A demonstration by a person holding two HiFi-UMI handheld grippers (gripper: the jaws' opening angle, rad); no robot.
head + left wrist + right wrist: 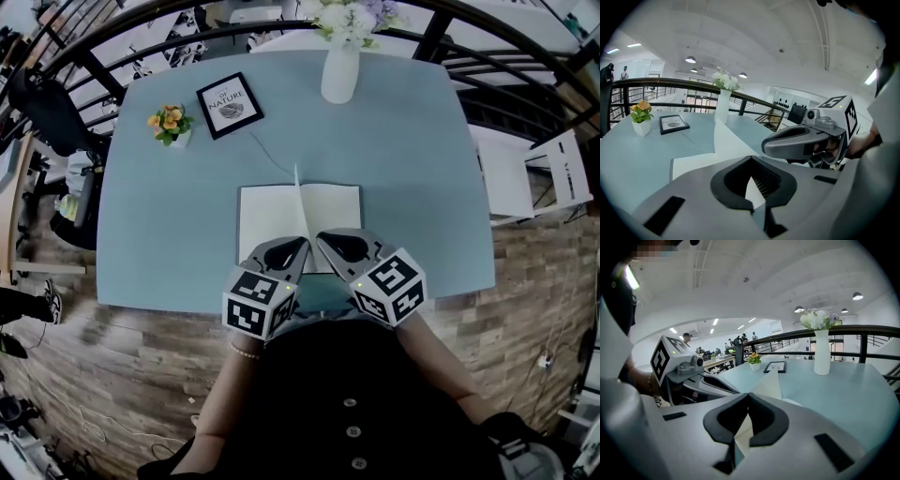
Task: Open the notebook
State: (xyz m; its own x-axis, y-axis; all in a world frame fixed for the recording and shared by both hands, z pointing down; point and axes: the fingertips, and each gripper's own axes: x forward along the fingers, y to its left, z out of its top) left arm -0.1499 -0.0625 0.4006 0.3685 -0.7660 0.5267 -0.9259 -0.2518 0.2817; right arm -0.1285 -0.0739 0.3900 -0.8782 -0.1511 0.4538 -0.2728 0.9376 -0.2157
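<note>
On a railed upper floor of a bright hall, a pale blue worktop (412,169) carries an open notebook (267,220) at the middle of its near edge. The left hand-held gripper (751,158) and the right hand-held gripper (749,395) meet tip to tip over the notebook's near edge. Each has its jaws pressed together on the single page (300,202) that stands upright along the spine, a sliver of white paper showing in the hollow of each pair. Flat white pages lie to either side of the standing one. Bare worktop spreads left and right of the notebook to both side edges, and beyond it toward the far edge. There a white vase of flowers (339,70) stands at the middle. A framed print (230,105) and a small pot of orange flowers (171,125) sit near the far left corner, well apart from the notebook. A black railing (281,33) curves behind the worktop, and a white chair (562,173) stands off the right edge.
</note>
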